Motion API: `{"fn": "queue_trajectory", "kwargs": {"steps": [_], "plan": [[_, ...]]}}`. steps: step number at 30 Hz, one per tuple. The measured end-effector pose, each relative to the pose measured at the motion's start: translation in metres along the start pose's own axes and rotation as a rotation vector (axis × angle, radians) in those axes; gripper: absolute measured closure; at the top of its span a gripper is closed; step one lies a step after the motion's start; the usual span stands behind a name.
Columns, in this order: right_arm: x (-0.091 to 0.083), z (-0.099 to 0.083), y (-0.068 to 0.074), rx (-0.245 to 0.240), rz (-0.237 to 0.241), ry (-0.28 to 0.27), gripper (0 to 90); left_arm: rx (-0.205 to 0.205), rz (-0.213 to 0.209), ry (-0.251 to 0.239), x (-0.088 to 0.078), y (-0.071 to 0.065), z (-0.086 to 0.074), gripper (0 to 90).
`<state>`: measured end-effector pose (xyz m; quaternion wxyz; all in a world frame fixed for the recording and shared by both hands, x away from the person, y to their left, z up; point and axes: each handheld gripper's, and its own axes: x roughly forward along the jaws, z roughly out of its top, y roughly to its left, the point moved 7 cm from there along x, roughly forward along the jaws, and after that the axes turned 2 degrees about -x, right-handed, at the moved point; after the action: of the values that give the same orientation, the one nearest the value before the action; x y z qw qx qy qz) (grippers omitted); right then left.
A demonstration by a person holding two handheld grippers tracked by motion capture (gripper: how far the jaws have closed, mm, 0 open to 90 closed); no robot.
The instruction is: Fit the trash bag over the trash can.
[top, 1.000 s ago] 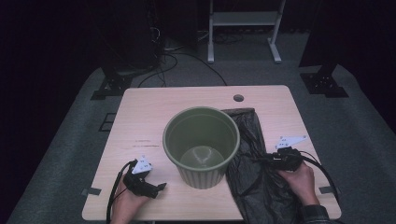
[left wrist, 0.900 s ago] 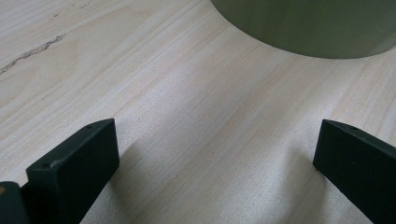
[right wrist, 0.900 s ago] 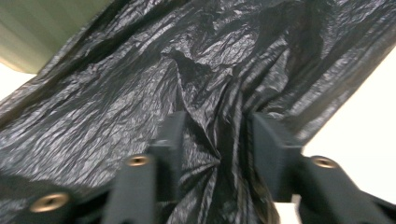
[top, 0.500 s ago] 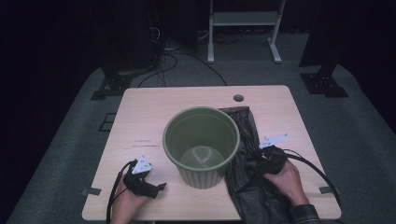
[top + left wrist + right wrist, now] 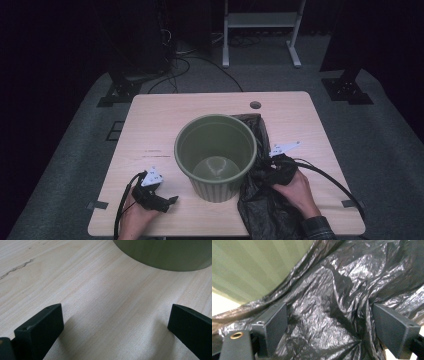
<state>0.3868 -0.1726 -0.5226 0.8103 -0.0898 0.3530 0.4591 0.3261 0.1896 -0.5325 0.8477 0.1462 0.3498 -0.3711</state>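
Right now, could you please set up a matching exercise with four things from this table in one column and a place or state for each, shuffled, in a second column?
Things:
1. green bin
2. black plastic bag
3. left gripper
4. right gripper

Places or states:
A. jaws open around crumpled plastic
B. standing upright at the middle of the table, empty
C. lying crumpled on the table beside the bin, on the person's right
D. low over bare wood, jaws open, nothing between them

Pairs: 1-B, 2-C, 3-D, 4-A
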Motion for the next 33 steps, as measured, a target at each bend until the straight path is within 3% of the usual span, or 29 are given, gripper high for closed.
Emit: {"fn": "queue_trajectory", "kwargs": {"steps": [7,16,21,29,30,33], "plan": [[0.011,0.007,0.006,-0.019,-0.013,0.010,13.6,0.000,0.000,0.000,0.000,0.000,0.000,0.0],[0.021,0.006,0.011,-0.106,-0.117,0.044,17.2,0.001,0.000,0.000,0.000,0.000,0.000,0.0],[0.018,0.005,0.014,-0.131,-0.145,0.038,36.2,0.001,0.000,0.000,0.000,0.000,0.000,0.0],[0.014,0.004,0.020,-0.153,-0.092,0.049,83.4,0.001,0.000,0.000,0.000,0.000,0.000,0.0],[0.014,0.004,0.021,-0.157,-0.078,0.049,87.5,0.001,0.000,0.000,0.000,0.000,0.000,0.0],[0.013,0.002,0.024,-0.159,-0.051,0.054,89.1,0.001,0.000,0.000,0.000,0.000,0.000,0.0]]}}
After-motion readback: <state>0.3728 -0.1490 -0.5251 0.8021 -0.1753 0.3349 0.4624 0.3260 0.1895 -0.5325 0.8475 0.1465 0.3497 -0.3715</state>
